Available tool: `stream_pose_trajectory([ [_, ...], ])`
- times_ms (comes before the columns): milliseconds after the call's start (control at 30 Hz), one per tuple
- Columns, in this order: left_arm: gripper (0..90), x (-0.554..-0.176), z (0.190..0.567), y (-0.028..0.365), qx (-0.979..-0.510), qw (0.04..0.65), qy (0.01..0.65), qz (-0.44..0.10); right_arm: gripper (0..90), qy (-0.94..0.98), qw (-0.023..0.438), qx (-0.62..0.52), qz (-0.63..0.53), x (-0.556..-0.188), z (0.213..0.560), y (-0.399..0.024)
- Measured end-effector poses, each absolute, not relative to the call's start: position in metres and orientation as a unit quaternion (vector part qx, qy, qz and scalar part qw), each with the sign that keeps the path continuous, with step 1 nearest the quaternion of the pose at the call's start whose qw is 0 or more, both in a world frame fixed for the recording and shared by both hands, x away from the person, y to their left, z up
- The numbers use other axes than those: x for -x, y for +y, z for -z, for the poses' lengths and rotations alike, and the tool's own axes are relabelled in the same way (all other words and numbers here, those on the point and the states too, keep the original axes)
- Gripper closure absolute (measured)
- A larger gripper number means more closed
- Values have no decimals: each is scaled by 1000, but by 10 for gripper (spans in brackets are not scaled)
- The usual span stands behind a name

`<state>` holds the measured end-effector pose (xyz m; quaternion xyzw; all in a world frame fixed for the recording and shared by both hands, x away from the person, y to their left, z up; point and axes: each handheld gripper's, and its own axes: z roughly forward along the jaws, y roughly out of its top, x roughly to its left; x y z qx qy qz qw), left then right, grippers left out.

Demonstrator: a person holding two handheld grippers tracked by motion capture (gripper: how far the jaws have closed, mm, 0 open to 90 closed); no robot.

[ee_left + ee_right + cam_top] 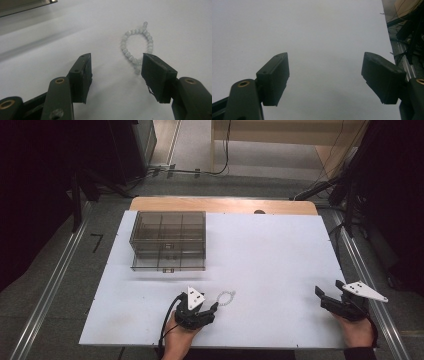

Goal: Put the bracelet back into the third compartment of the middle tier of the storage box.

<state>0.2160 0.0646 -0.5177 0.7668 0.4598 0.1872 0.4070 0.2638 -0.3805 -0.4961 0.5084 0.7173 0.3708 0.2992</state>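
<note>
At the near edge of the white table (pixel 280 270), the left gripper (pixel 214 308) rests low in the person's left hand (pixel 179 337), its jaws apart with nothing pressed between them. In the left gripper view the bead bracelet (pixel 137 45) lies flat on the table just ahead of the jaws, its near end tucked beside the right-hand jaw's tip; whether it touches that tip cannot be told. In the high view the bracelet (pixel 226 297) sits just beyond the left gripper, toward the middle of the near edge. Well apart, near the table's right edge, the right gripper (pixel 322 296) is held in the right hand (pixel 358 330), jaws spread wide over bare table. Farther back on the left stands a smoky clear drawer box (pixel 169 241), divided into compartments.
</note>
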Motion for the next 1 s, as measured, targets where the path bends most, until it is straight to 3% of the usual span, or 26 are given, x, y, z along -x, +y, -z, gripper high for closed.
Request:
stream_pose_trajectory([
  [533,452,-220,518,56,-774,400,455,-185,208,718,297,-510,-370,-265,497,-380],
  [1000,632,-221,518,50,-783,393,444,-189,210,718,294,-511,-369,-266,498,-380],
])
